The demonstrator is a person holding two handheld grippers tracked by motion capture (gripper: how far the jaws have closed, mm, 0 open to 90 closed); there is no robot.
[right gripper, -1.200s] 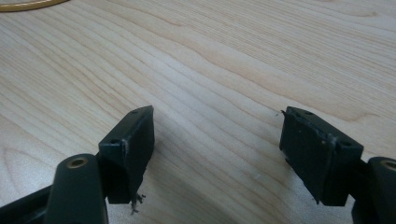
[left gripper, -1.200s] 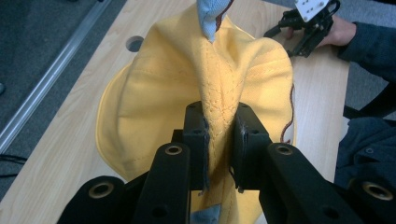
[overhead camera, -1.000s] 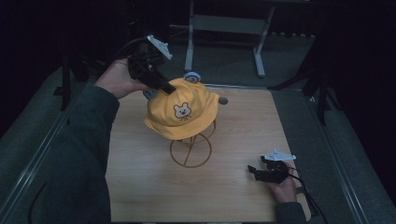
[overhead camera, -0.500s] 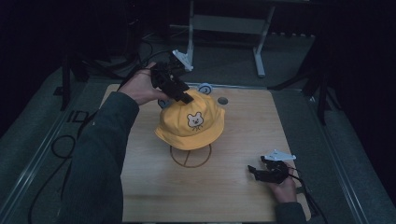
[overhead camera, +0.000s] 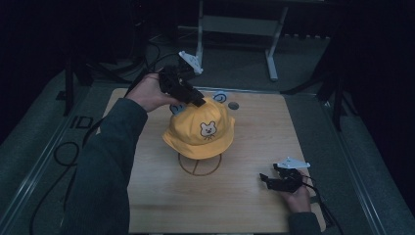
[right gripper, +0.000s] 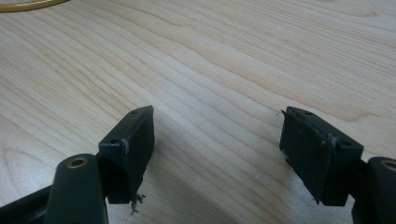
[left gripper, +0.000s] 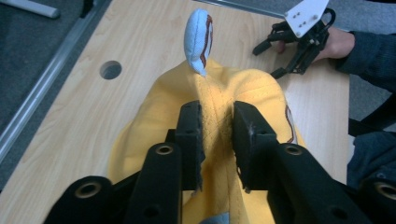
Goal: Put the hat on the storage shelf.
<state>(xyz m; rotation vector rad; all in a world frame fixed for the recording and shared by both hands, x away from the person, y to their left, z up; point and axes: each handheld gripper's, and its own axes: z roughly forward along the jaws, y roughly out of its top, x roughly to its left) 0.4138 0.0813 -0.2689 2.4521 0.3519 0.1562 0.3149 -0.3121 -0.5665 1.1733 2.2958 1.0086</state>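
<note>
A yellow hat (overhead camera: pixel 188 133) with a bear face and light blue ears (overhead camera: pixel 220 97) sits on a gold wire stand (overhead camera: pixel 199 169) in the middle of the wooden table (overhead camera: pixel 147 196). My left gripper (overhead camera: pixel 196 101) reaches in from the far left and is shut on a fold of fabric at the hat's crown. In the left gripper view the yellow hat (left gripper: pixel 154 112) is pinched in my left gripper (left gripper: pixel 217 116), with one blue ear (left gripper: pixel 198 39) standing up just beyond. My right gripper (overhead camera: pixel 268 180) rests open near the table's front right, and in its own view my right gripper (right gripper: pixel 217 135) holds nothing.
A round hole (overhead camera: pixel 233 105) lies in the tabletop behind the hat. A metal frame (overhead camera: pixel 235 24) stands on the floor beyond the table, and cables (overhead camera: pixel 63 152) lie at the left. The stand's gold ring (right gripper: pixel 28 4) is far from the right gripper.
My left gripper carried the hat right and down, so it now sits lower over the stand and faces more to the front. The right gripper stayed put.
</note>
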